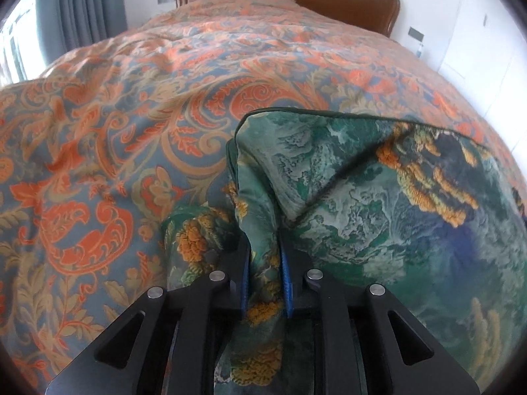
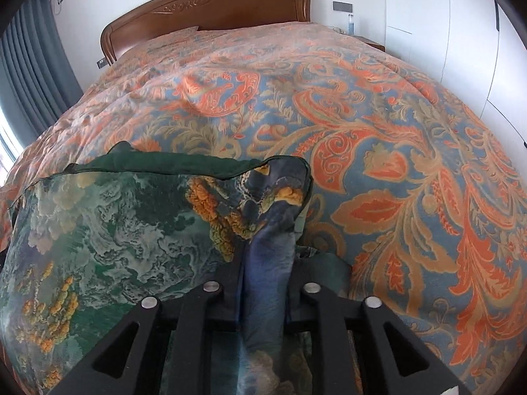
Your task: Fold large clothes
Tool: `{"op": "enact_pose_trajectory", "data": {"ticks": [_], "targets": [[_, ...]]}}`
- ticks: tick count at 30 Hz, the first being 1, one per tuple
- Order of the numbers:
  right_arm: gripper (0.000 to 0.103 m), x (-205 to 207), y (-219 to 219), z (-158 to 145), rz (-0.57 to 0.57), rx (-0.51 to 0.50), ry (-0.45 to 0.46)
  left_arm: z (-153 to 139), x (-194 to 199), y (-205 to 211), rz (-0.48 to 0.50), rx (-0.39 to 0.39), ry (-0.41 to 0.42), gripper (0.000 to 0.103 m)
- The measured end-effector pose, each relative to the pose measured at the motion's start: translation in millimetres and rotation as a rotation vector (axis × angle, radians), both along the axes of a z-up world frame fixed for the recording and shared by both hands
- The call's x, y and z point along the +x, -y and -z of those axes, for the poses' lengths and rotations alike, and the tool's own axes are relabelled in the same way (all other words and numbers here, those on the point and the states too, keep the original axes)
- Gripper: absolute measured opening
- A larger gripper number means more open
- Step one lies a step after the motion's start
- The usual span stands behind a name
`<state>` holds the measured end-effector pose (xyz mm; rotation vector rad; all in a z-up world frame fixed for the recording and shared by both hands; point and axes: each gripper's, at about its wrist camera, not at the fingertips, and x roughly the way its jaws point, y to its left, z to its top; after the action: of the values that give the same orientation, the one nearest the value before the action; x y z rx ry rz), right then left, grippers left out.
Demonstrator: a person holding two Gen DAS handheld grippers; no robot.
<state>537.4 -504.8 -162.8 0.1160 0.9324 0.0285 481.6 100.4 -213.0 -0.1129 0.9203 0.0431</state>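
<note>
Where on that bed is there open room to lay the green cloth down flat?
The bedspread lies bare from the green cloth up to the headboard, and out to both sides. It is crowded only nearest the cameras, where left gripper and right gripper pinch the bunched cloth.

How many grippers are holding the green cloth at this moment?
2. The left gripper pinches the green cloth at its left end; the right gripper pinches a bunched part at its right end, above the bedspread.
</note>
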Motion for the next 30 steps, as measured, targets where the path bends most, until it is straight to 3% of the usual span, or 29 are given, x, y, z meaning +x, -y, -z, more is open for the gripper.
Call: {"op": "enact_pose_trajectory", "data": {"ticks": [3,6,8,10,11,12,14,17,23,30], "targets": [[0.022,-1.7,1.9,4.9,0.009,0.036,0.018,-0.3,-0.6,-0.3,-0.007,0.001,0.008,0.019],[0.023,-5.1,9.4,4.3,0.023,0.081,0.027,-3.8,-2.0,-3.2,-0.017,-0.012,0.011,0.027],[0.024,-5.7,12.2,0.9,0.027,0.096,0.023,-11.8,-5.9,-6.0,-0.031,-0.012,0.016,0.042],[0.031,-6.4,14.0,-5.4,0.037,0.097,0.021,-21.5,-12.9,-9.2,-0.042,-0.017,0.030,0.083],[0.044,-9.1,15.5,-12.3,0.055,0.088,0.027,-28.4,-17.7,-11.4,-0.050,-0.020,0.044,0.092],[0.068,-11.9,17.7,-18.2,0.077,0.077,0.029,-35.7,-23.9,-14.0,-0.059,-0.024,0.064,0.097],[0.090,-17.7,24.1,-29.2,0.120,0.080,0.015,-49.8,-37.9,-18.2,-0.049,-0.052,0.090,0.097],[0.090,-36.6,31.3,-48.0,0.123,0.124,0.022,-62.9,-55.9,-18.2,-0.042,-0.051,0.104,0.097],[0.090,-94.1,13.4,-87.1,0.043,0.050,0.102,-73.5,-84.3,-0.9,-0.013,0.002,0.126,0.097],[0.090,-158.5,-20.0,-87.5,-0.034,0.030,0.122,-43.9,-91.0,9.3,-0.009,0.050,0.043,0.098]]}}
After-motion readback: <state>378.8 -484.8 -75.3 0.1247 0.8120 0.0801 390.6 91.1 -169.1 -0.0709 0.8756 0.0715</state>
